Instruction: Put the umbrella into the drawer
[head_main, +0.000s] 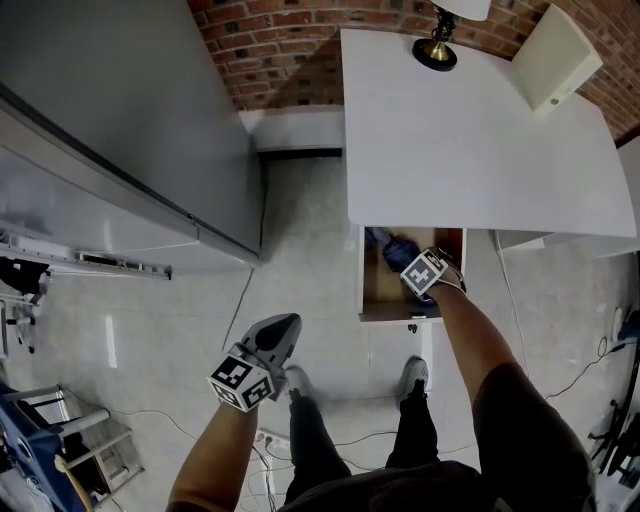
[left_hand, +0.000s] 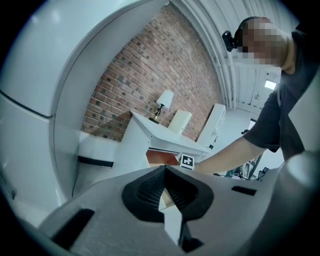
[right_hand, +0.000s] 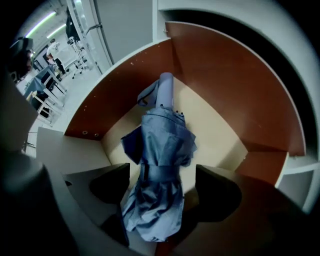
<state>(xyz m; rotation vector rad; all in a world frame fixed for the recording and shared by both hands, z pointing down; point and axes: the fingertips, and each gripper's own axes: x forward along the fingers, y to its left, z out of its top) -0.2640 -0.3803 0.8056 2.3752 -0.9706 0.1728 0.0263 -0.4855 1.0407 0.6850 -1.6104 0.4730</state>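
Closest to the camera in the head view, the person's two forearms reach forward over the pale floor (head_main: 300, 250), with both shoes (head_main: 412, 375) planted just short of the furniture. The left claw (head_main: 288, 320) hangs out over the floor, well apart from the drawer (head_main: 400, 313). In its own view its two dark pads meet at the tip, so it is closed, and nothing sits between them.

The right claw (head_main: 425, 280) is down inside the open drawer, pointing at its bottom. In the right gripper view its jaws stand wide apart on either side of the blue umbrella (right_hand: 162, 150). The pad on one side is clear of the fabric, so the claw has no grip on it (the folds may brush the other pad, which cannot be made out for sure). The umbrella is folded, bound by a strap round its middle, and lies flat on the drawer's pale bottom between the reddish-brown walls, its handle end pointing away from the claw.

Beyond the drawer spreads the white tabletop (head_main: 460, 150) it is pulled out from. At its far edge stand a small lamp (head_main: 437, 45) with a dark base and a cream box (head_main: 555, 55). Behind them rises the brick wall (head_main: 290, 50)
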